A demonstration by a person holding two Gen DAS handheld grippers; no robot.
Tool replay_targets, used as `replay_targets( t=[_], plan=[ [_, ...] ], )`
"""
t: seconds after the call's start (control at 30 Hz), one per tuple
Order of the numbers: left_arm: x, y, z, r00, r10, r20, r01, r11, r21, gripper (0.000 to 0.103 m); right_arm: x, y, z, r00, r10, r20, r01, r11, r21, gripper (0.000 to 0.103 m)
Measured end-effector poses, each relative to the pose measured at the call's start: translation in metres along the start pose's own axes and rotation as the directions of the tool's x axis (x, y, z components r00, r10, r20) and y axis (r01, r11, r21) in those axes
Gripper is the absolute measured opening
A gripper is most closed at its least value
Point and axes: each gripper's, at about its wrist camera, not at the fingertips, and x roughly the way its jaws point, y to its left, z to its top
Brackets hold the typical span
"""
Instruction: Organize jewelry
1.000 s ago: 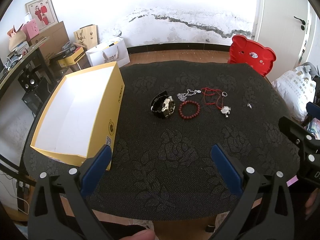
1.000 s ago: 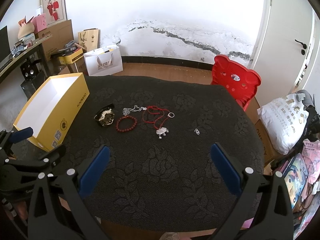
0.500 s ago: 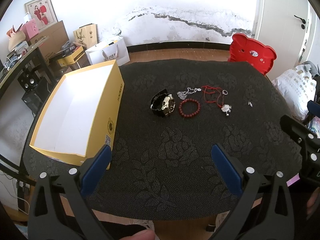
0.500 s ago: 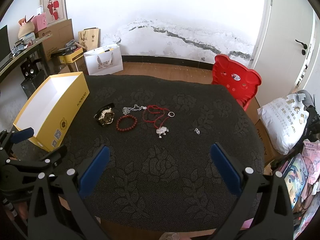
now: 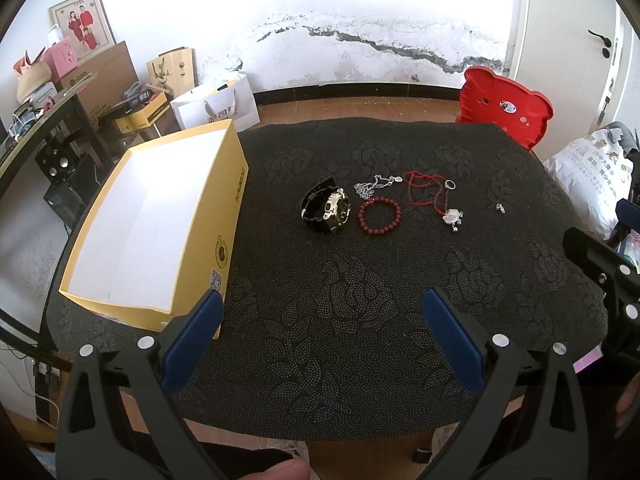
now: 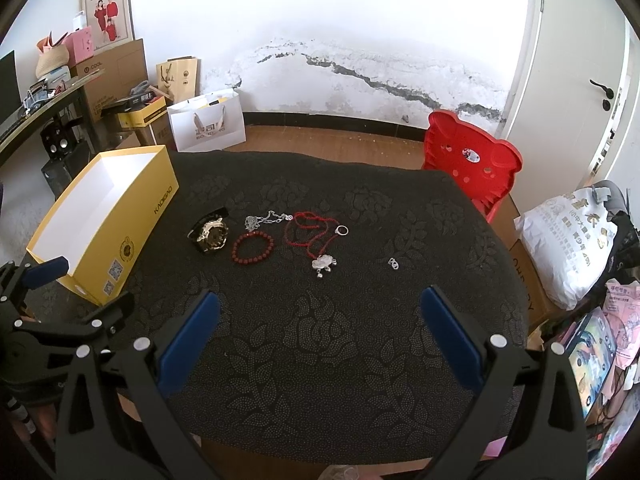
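A black and gold watch [image 5: 326, 210], a red bead bracelet [image 5: 379, 216], a silver chain [image 5: 376, 185], a red cord necklace with a silver pendant [image 5: 451, 216], a ring [image 5: 450, 184] and a small silver piece [image 5: 500, 207] lie in a row on the dark patterned table [image 5: 340, 300]. An open yellow box [image 5: 156, 224] with a white inside stands at the left. My left gripper [image 5: 322, 320] is open and empty over the near table edge. My right gripper [image 6: 320, 316] is open and empty, also near the front edge. The watch [image 6: 210, 234] and pendant [image 6: 324, 264] show in the right wrist view.
A red bear-shaped chair [image 5: 506, 110] stands behind the table's far right corner. White bags [image 6: 568, 248] sit on the floor to the right. Cardboard boxes and a white paper bag [image 5: 216, 106] stand by the wall at the back left.
Both grippers have drifted slightly; the view of the table shifts a little. Nothing on the table has moved.
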Motion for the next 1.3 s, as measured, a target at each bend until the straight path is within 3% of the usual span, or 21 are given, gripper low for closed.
replay_targets(
  t=[0.53, 0.8, 1.3],
  plan=[
    [0.015, -0.005, 0.003, 0.999, -0.005, -0.041, 0.005, 1.000, 0.006, 0.097, 0.011, -0.012, -0.001, 1.000, -0.003, -0.026, 0.003, 1.000, 0.031, 0.097],
    [0.033, -0.010, 0.016, 0.998, -0.020, -0.054, 0.021, 1.000, 0.014, 0.097, 0.026, -0.028, 0.016, 1.000, -0.010, -0.017, 0.011, 0.998, 0.066, 0.097],
    [0.127, -0.016, 0.068, 0.993, -0.020, -0.115, 0.021, 1.000, 0.004, 0.097, 0.125, -0.059, 0.034, 0.996, -0.005, -0.088, 0.015, 0.994, 0.110, 0.097]
  ],
)
